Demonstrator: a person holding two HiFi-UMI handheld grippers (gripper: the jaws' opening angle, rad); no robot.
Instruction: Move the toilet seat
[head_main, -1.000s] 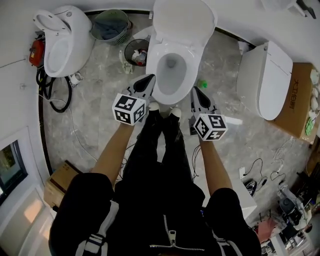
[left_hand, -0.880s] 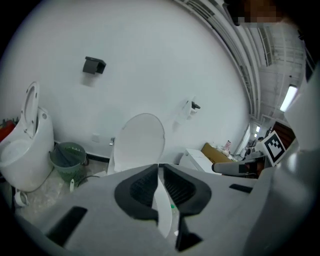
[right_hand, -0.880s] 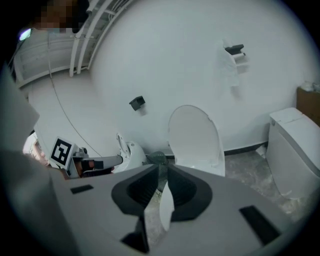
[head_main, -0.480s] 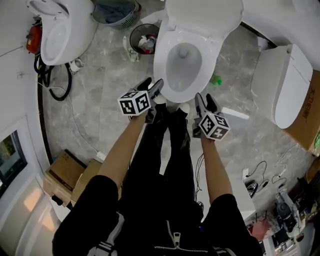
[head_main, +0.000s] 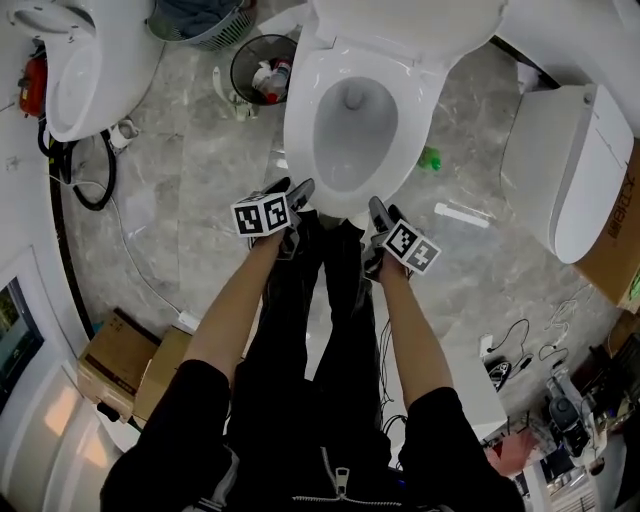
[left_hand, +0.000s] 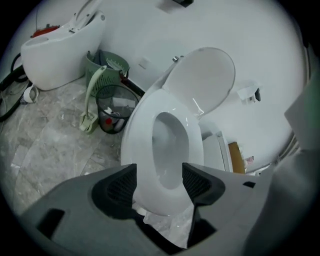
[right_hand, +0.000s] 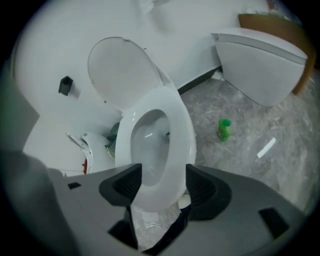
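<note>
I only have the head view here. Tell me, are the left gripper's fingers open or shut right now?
Observer: Open. The left gripper has just been opening; its fingers stand apart, with the front rim of the toilet seat showing between them.
Operator: And the right?
Observer: The right gripper has just been opening too; fingers apart, same rim between them.
Operator: Is the lid up?
Observer: Yes, the lid stands raised, leaning back toward the wall.
</note>
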